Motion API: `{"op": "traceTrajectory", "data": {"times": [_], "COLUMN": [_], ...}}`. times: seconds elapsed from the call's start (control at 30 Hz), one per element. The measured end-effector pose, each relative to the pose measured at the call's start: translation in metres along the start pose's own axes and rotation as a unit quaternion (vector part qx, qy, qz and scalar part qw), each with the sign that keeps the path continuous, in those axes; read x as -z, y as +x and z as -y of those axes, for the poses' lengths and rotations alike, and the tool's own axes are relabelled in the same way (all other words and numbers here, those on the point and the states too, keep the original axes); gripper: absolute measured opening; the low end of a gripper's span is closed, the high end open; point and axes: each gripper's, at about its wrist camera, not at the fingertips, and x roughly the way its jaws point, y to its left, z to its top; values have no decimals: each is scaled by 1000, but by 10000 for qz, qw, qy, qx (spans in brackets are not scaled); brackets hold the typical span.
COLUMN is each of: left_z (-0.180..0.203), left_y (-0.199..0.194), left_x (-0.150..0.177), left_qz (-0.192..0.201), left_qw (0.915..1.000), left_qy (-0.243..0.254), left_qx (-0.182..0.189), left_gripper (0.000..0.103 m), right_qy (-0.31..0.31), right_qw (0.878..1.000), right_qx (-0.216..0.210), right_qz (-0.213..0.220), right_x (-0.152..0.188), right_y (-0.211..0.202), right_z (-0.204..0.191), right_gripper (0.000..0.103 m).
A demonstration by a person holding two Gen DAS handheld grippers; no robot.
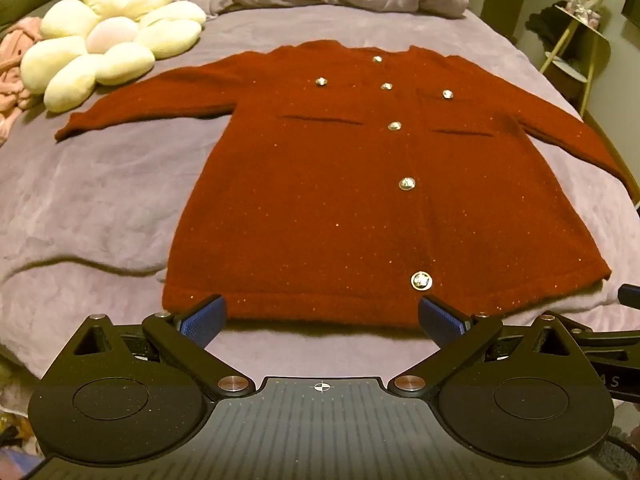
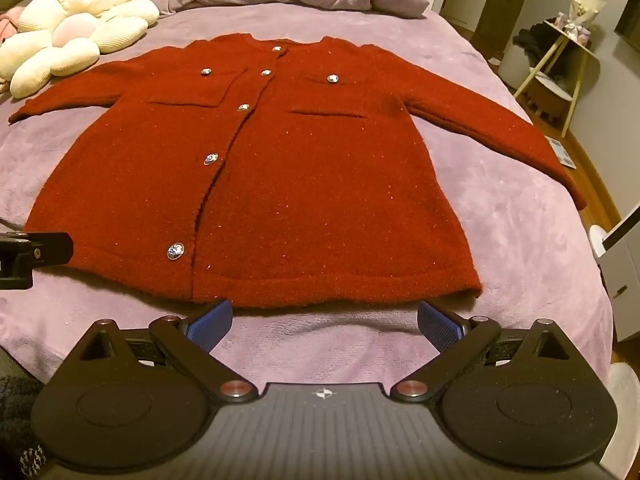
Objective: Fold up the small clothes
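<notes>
At nine o'clock a flower cushion point(image 1: 108, 36) lies on the bed point(image 1: 100, 192); the red cardigan point(image 1: 360, 200) is spread flat and buttoned at centre, sleeves out. The left claw point(image 1: 322, 320) and right claw point(image 2: 325, 322), both at six o'clock by the hem, gape wide and empty. No fold looks started; everything remains.

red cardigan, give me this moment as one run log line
red cardigan: flat on purple bedspread, buttoned, sleeves spread | left gripper: open, at hem | right gripper: open, at hem | fold: not begun
</notes>
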Motion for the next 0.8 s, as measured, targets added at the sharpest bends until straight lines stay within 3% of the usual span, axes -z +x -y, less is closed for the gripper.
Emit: {"op": "traceTrajectory", "data": {"times": [0.8], "left_z": [6], "left_y": [-3], "left_x": [-3], "left_qz": [-70], "left_qw": [9999], "left_qy": [-5], "left_qx": [-79], "left_gripper": [103], "right_qy": [16], "right_qw": [10000], "right_qx": [-29], "right_qz": [74], "right_x": [2], "right_y": [-2], "right_z": [2], "right_gripper": [99]}}
